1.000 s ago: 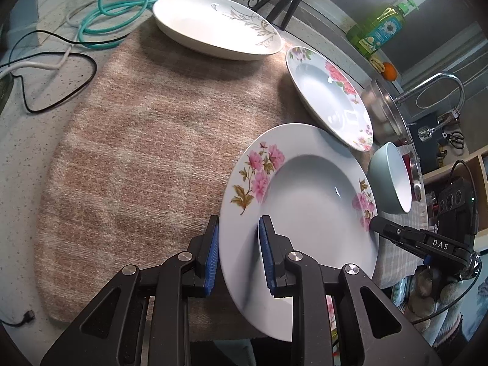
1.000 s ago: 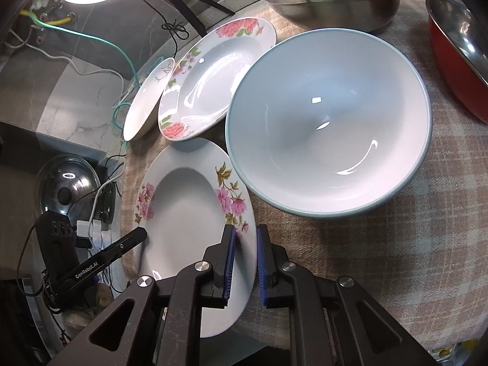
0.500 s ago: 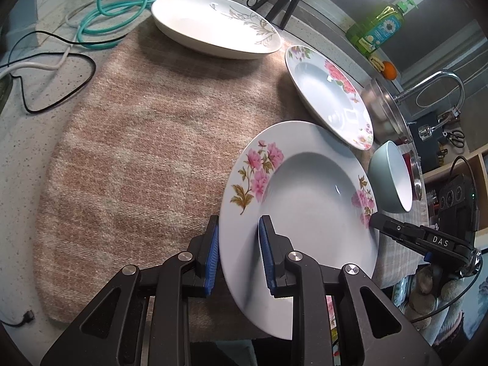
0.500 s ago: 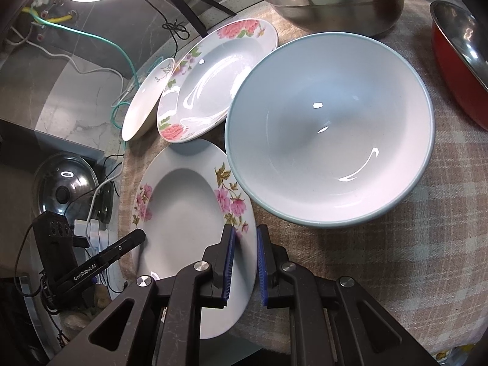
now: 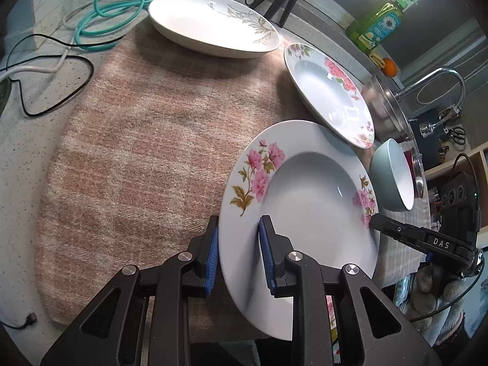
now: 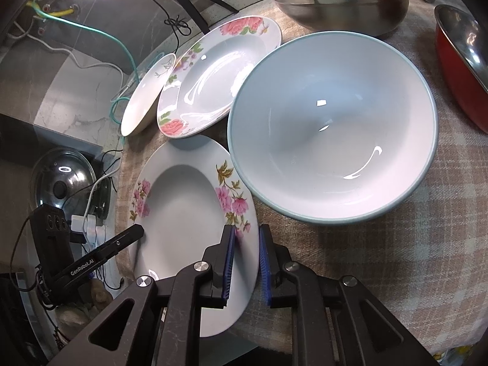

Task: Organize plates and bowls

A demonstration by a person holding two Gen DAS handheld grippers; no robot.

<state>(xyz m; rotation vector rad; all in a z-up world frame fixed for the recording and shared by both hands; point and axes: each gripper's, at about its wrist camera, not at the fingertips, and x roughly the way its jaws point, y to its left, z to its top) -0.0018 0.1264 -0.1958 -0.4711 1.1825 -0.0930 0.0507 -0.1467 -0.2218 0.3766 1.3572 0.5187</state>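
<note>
Your left gripper [image 5: 238, 254] is clamped on the near left rim of the flowered plate [image 5: 308, 201], its blue pads [image 5: 212, 262] pressing the rim from both sides. Your right gripper [image 6: 246, 262] straddles the opposite rim of that same plate [image 6: 183, 213], and its jaws are opening; the rim sits between the pads, with a sliver of gap showing on the right one, so the grip there is loosening. The plate sits tilted at the near edge of the checked cloth [image 5: 146, 140], partly overhanging it.

Just beyond the plate, on the far side, a second flowered plate [image 6: 213, 73] lies on the cloth, its near rim tucked just behind the one you hold. Farther left, a white plate with a grey leaf print [image 5: 213, 24] rests at the cloth's far edge. To the right of the held plate stands a pale bowl with a blue-green rim [image 6: 332, 128], close beside the plate's right rim; whether they touch you cannot tell. Behind the bowl sits a steel basin [image 6: 335, 0], and at the far right a red bowl with a steel inside [image 6: 460, 61].

Teal and black cables [image 5: 100, 18] lie on the counter to the far left
</note>
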